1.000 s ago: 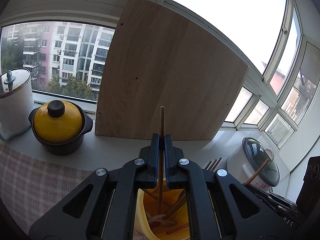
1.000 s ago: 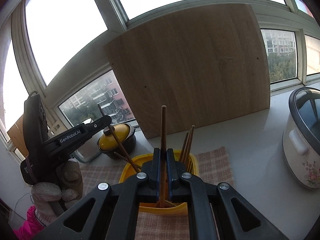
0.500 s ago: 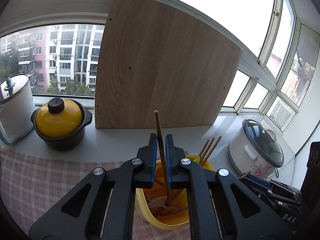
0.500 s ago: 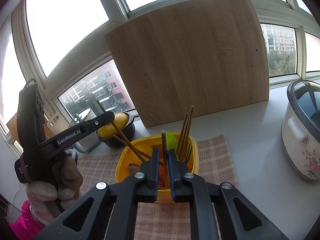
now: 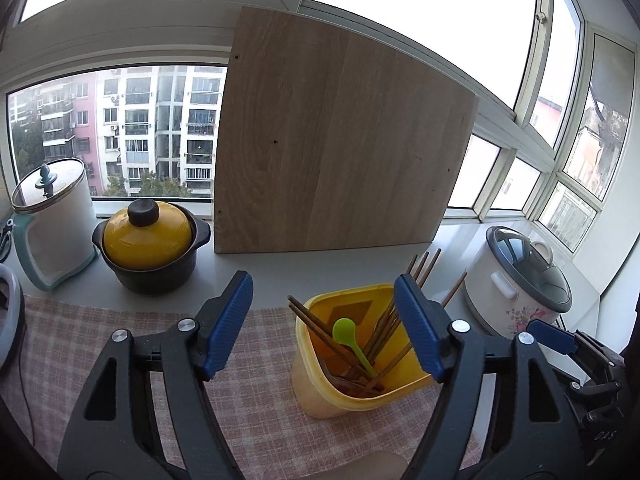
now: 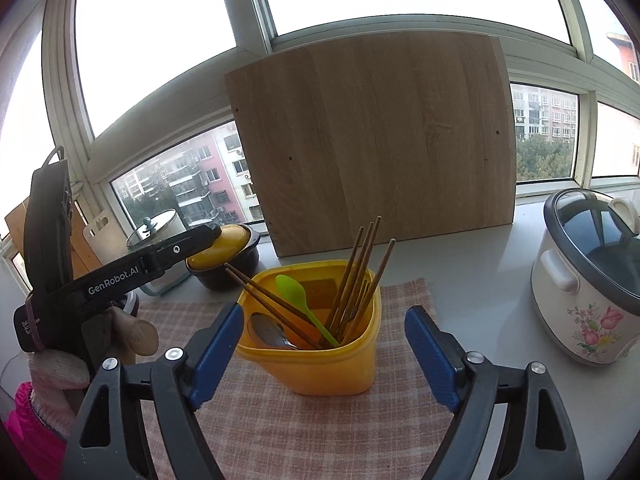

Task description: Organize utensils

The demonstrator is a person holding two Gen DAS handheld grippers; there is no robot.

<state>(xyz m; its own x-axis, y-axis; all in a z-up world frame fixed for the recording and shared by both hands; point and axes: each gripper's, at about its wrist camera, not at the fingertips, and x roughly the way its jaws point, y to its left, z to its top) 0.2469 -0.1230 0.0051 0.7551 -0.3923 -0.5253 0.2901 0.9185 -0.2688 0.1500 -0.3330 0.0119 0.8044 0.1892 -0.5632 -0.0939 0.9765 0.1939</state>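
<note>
A yellow utensil holder (image 5: 340, 392) (image 6: 332, 372) stands on a checked cloth. It holds several brown chopsticks (image 5: 312, 320) (image 6: 360, 264), a green spoon (image 5: 344, 328) (image 6: 290, 288) and a metal spoon (image 6: 266, 330). My left gripper (image 5: 321, 278) hangs just short of the holder; its jaws are opening and nothing is between the pads. My right gripper (image 6: 324, 310) faces the holder from the other side, its jaws also opening and its pads free of everything. One blue pad (image 5: 550, 338) of the right gripper shows at the right of the left wrist view.
A wooden board (image 5: 340, 140) (image 6: 380, 140) leans against the window behind the holder. A yellow-lidded black pot (image 5: 148, 240) and a white canister (image 5: 56, 216) stand to the left, a flowered rice cooker (image 5: 524, 280) (image 6: 588, 280) to the right. A gloved hand (image 6: 56, 368) holds the left device.
Each gripper was shut on an upright chopstick over the holder. Both have opened wide and let go, and both have drawn back from the holder.
</note>
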